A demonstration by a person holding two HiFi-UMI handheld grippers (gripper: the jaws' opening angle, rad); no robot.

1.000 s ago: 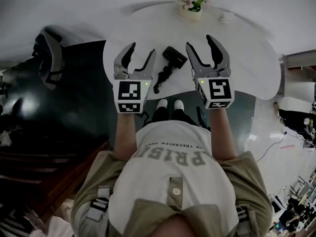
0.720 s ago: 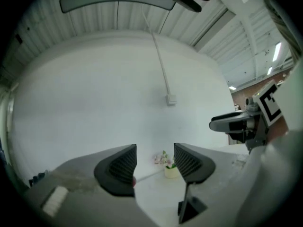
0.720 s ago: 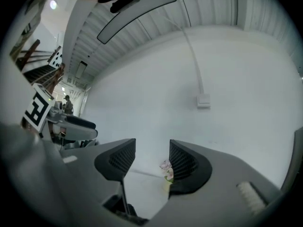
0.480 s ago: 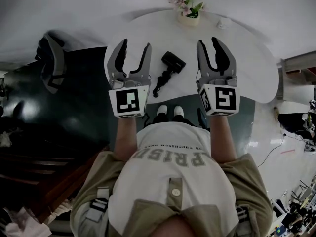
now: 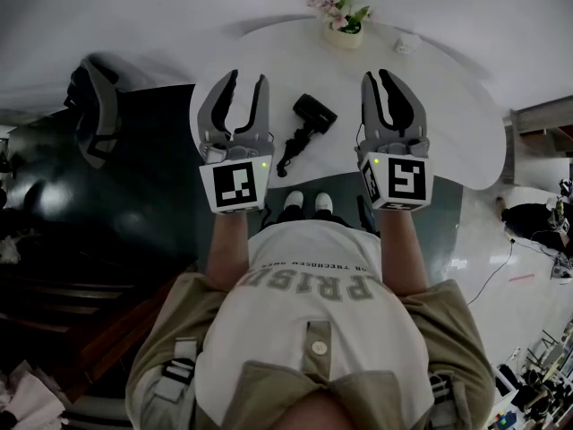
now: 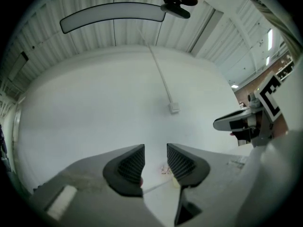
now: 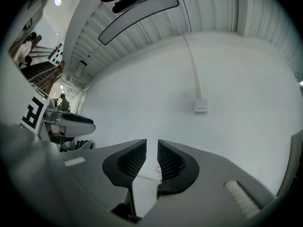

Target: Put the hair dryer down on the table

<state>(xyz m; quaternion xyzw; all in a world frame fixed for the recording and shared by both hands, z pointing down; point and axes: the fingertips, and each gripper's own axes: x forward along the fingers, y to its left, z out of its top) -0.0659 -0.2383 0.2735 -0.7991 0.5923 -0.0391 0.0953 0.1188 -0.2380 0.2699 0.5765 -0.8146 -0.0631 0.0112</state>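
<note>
Head view: black hair dryer (image 5: 309,116) on table (image 5: 448,106); left claw (image 5: 244,83), right claw (image 5: 378,79) closing empty.

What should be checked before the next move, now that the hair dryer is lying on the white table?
1. Hair dryer lies on the table: ok.
2. Left claw empty, jaws closing on nothing: ok.
3. Right claw empty, jaws closing on nothing: ok.
4. Hair dryer apart from the flower pot: ok.
5. Cord wholly on the table, not over its near edge: cannot tell.
</note>
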